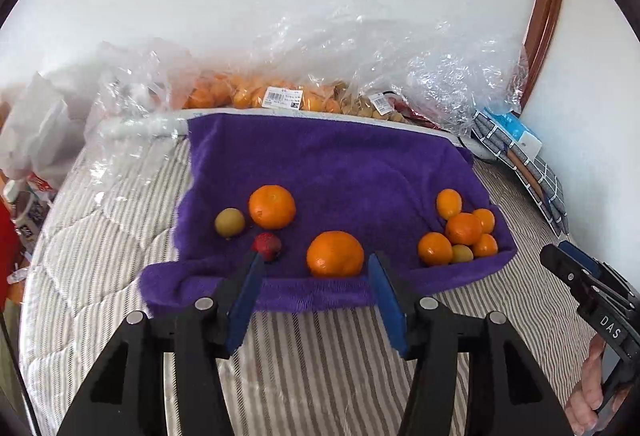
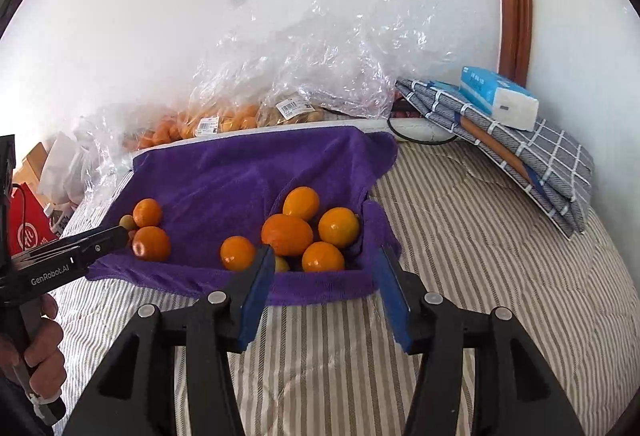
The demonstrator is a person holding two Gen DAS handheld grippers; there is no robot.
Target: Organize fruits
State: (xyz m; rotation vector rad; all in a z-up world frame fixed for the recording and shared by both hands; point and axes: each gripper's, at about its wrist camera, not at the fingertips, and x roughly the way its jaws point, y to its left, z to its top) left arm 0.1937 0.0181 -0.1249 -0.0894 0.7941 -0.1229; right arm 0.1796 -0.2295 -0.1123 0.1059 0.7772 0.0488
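Honestly, both the left gripper [image 1: 316, 268] and right gripper [image 2: 324, 264] hover wide and empty; the nearest orange [image 1: 335, 254] sits at the purple towel [image 1: 320, 155] edge, where a nudge could roll it onto the striped bedding [image 1: 320, 356]

Left wrist view looks forward and down over the near edge of the purple terry towel [image 1: 328, 163]; right wrist view faces likewise from further right. Both share the towel [image 2: 240, 171].

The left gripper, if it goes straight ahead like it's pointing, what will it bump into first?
Most likely the big orange near the front edge of the purple towel. It sits just ahead of the open left gripper, between its fingers, though depth is hard to judge.
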